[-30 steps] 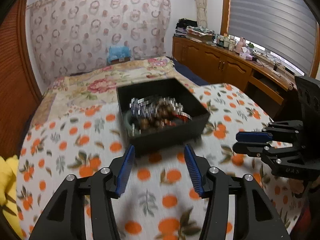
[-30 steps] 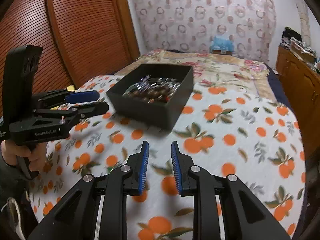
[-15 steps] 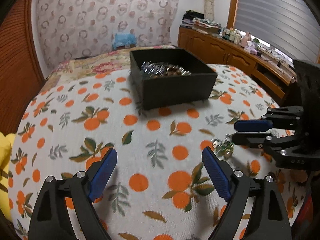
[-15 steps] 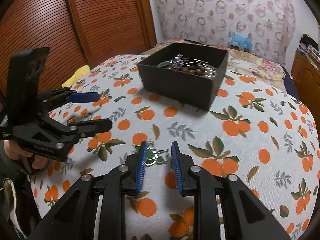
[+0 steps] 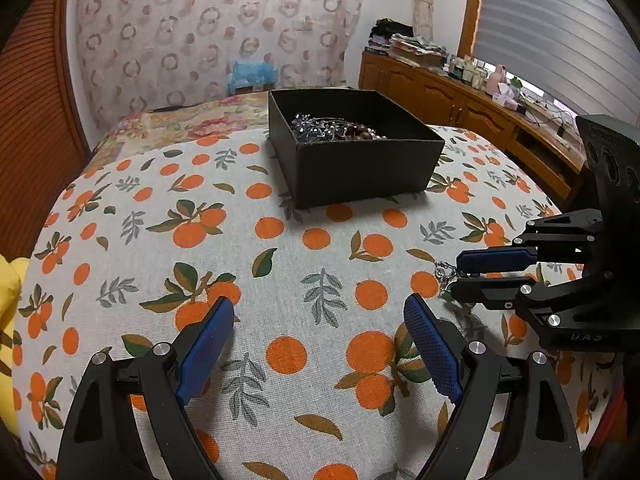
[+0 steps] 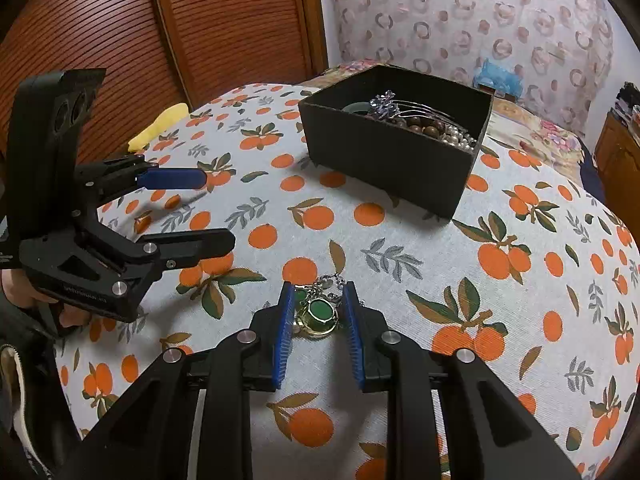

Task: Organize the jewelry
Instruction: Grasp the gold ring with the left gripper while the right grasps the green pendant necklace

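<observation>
A green pendant in a gold rim, on a silver chain [image 6: 320, 312], lies on the orange-print cloth. My right gripper [image 6: 317, 288] has a blue pad on each side of it; the jaws are closing and a narrow gap shows at both pads. In the left wrist view that gripper [image 5: 456, 276] comes in from the right, with a bit of chain [image 5: 444, 270] at its tips. My left gripper [image 5: 318, 308] hovers wide open over bare cloth with nothing between its fingers; it is also seen as the left gripper [image 6: 218, 210]. The black box [image 5: 360, 168] [image 6: 384, 168] behind holds beads and silver pieces [image 6: 412, 120].
A yellow cloth [image 6: 160, 128] lies at the table's left edge. A slatted wooden door [image 6: 200, 20] stands behind it. A wooden sideboard [image 5: 460, 96] with clutter runs along the right wall. A bed with a floral quilt [image 5: 192, 120] lies beyond the box. A person's hand [image 6: 24, 296] holds the left gripper.
Both grippers have drawn back from the box and sunk toward the cloth. The left jaws have spread wide. The right gripper now straddles the pendant, which lay just ahead of its tips before.
</observation>
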`<state>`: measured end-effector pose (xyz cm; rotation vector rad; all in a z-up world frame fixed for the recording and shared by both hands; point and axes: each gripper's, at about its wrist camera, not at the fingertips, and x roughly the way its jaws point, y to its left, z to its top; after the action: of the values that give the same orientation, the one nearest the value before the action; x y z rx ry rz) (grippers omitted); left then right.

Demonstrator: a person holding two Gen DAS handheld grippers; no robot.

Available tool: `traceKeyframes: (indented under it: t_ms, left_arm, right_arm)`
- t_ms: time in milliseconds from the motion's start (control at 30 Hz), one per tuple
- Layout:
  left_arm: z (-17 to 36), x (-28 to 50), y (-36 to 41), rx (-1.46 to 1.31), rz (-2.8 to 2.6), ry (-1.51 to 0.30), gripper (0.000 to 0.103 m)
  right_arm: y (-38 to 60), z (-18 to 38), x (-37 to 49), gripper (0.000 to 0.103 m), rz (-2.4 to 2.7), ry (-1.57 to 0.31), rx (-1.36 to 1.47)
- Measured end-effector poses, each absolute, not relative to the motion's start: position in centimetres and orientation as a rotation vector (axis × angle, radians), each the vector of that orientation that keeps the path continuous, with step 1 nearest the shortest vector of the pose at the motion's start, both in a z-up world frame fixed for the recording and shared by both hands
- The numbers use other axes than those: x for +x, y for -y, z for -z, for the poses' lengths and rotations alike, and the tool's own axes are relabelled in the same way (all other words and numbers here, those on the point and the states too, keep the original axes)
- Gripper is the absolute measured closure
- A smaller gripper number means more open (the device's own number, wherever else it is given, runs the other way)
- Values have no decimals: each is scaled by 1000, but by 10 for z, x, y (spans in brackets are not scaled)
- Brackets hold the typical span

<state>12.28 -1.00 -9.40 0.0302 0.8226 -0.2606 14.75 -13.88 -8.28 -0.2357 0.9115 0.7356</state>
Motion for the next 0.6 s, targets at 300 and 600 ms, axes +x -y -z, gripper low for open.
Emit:
traceKeyframes:
  t_ms: [300,600]
  left_arm:
    - [95,123,11,39,261,-827,20]
    - [95,120,22,61,279,-819,20]
  right_arm:
    - [153,72,147,91,-730,-872,-184]
    - [181,49,145,91,-681,-805,-115]
